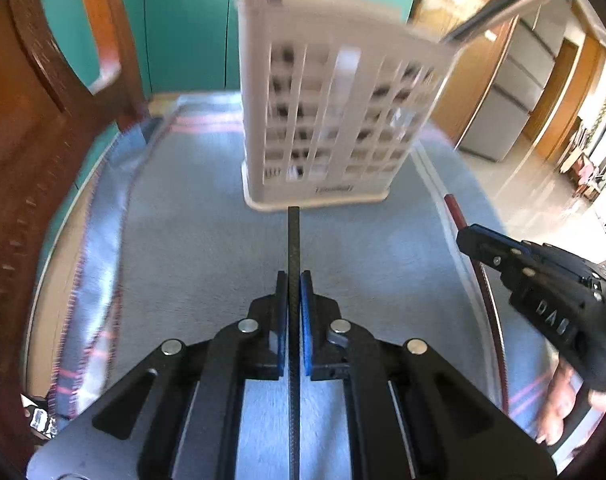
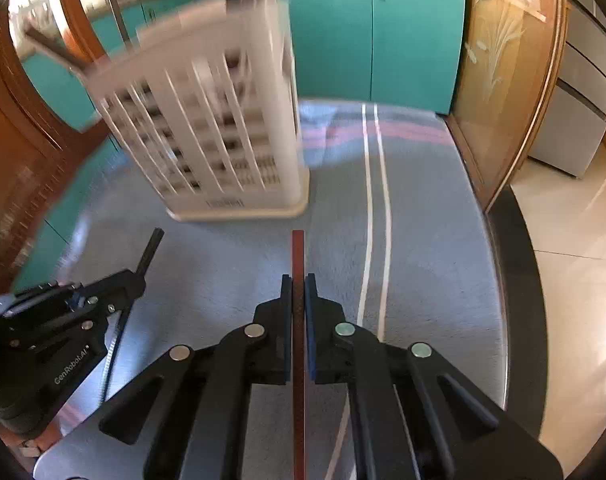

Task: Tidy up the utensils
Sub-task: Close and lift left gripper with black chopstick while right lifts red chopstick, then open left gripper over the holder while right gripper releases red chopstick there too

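Left gripper jaws clamp a black chopstick, "GenRobot.AI"-marked; right gripper jaws clamp a red chopstick.

White slatted caddy, blue striped cloth

"GenRobot.AI" on left gripper (basket's label blurred)

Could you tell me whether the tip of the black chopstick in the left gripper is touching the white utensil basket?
Apart. The right wrist view shows the black chopstick ending well short of the white basket, blue cloth showing between them.
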The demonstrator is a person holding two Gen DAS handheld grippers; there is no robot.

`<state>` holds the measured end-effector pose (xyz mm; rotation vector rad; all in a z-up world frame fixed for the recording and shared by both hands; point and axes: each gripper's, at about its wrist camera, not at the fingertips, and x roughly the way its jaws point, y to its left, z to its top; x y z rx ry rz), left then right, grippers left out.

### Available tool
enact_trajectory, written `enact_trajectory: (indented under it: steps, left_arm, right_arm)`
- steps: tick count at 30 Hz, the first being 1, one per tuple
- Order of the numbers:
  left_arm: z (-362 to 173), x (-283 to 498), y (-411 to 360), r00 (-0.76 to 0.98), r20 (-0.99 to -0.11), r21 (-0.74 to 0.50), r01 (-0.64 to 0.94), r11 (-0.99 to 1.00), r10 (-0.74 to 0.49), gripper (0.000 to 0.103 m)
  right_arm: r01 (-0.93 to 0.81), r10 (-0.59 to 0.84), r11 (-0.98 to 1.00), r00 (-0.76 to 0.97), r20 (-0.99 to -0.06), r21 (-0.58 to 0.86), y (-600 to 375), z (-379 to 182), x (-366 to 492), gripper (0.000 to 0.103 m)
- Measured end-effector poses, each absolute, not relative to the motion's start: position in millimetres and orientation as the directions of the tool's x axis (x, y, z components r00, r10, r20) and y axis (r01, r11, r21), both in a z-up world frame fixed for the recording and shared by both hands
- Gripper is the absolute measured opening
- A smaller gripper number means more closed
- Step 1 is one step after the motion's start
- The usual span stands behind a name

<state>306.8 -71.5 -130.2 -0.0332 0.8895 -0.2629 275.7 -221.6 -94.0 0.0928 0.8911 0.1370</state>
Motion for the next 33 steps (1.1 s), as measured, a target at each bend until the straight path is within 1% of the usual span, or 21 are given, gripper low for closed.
enact_trajectory:
  steps: [6,12,18,23,26,29,31,33]
  left_arm:
    - [-64,264,-65,0.710,-0.654,-0.130,0.233,0.964,-0.260,0.007]
    - [-5,239,-61,0.783,-0.564,-0.098,0.250,0.963,-0.261,0.007]
    - [49,245,-67,0.818,-0.501,-0.077,0.284,0.956,-0.284,0.007]
    - [113,267,-67,0.859,-0.425,-0.043,0.294,0.955,-0.284,0.007]
    - [145,283,-68,0.881,-0.388,-0.035,0.278,0.960,-0.269,0.007]
    - [167,300,-67,0.895,-0.361,-0.045,0.266,0.963,-0.263,0.007]
    - [172,309,-68,0.908,-0.338,-0.047,0.245,0.968,-0.246,0.007]
    - [160,322,-70,0.913,-0.342,-0.046,0.220,0.974,-0.222,0.007]
  right_arm:
    - [-0.097,0.234,0.966,0.725,-0.648,0.239,-238,-32,231,0.007]
    - [-0.126,0.252,0.958,0.798,-0.547,0.259,-244,30,205,0.007]
    - [-0.134,0.248,0.955,0.852,-0.461,0.266,-249,99,220,0.007]
    - [-0.154,0.244,0.956,0.890,-0.386,0.250,-241,161,250,0.007]
    - [-0.157,0.246,0.954,0.899,-0.362,0.256,-239,186,269,0.007]
    - [-0.134,0.210,0.962,0.920,-0.331,0.239,-233,200,280,0.007]
    - [-0.112,0.184,0.968,0.925,-0.333,0.224,-229,199,293,0.007]
    - [-0.098,0.169,0.972,0.923,-0.346,0.213,-224,185,305,0.007]
